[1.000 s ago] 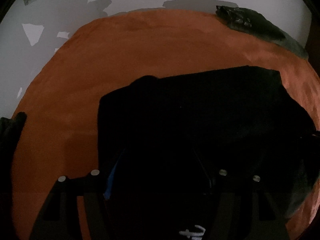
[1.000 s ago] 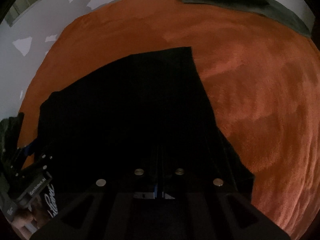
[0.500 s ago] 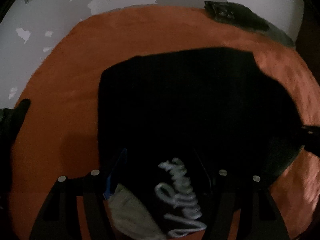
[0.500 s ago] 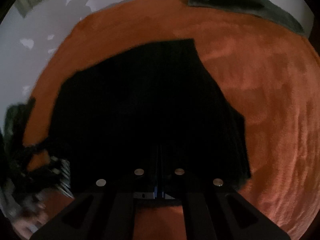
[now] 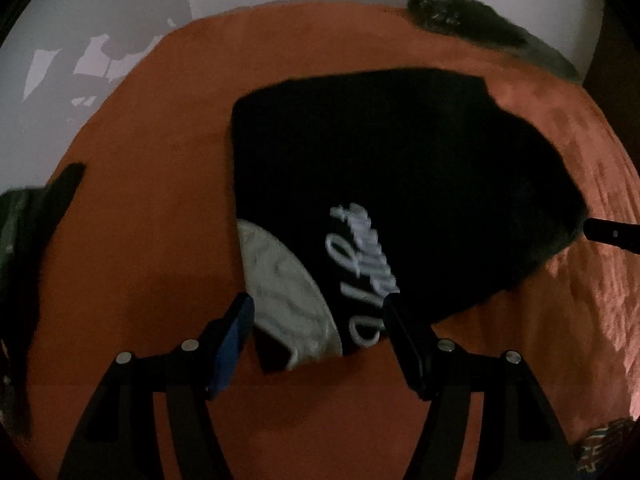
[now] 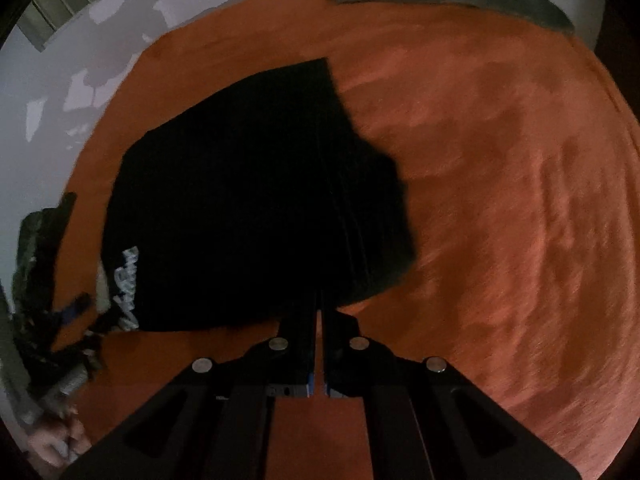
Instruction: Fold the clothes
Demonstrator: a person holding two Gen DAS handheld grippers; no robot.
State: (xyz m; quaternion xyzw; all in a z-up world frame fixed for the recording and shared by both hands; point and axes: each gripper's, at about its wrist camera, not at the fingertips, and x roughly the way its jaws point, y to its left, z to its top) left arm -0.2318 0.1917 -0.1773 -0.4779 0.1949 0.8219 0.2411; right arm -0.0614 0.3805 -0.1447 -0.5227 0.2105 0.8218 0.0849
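Observation:
A black garment (image 5: 400,168) with white script lettering (image 5: 360,264) and a grey lining (image 5: 284,288) lies spread on the orange blanket (image 5: 160,240). My left gripper (image 5: 318,300) is open. Its fingers straddle the garment's near edge, with the lining and lettering between them and neither pad touching. In the right wrist view the garment (image 6: 248,200) runs into the tips of my right gripper (image 6: 320,304), which is shut on its near edge. That right gripper (image 5: 612,234) also shows at the garment's right corner in the left wrist view.
Dark folded clothes (image 5: 460,16) lie at the blanket's far edge. A dark green piece (image 5: 32,240) sits at the left edge. A patterned item (image 5: 604,440) shows at the lower right. In the right wrist view a hand (image 6: 52,444) holds the blurred left gripper (image 6: 72,320).
Both grippers have drawn back across the blanket. The garment no longer drapes over their fingers and now lies farther ahead. Its lettering and grey lining have come into view.

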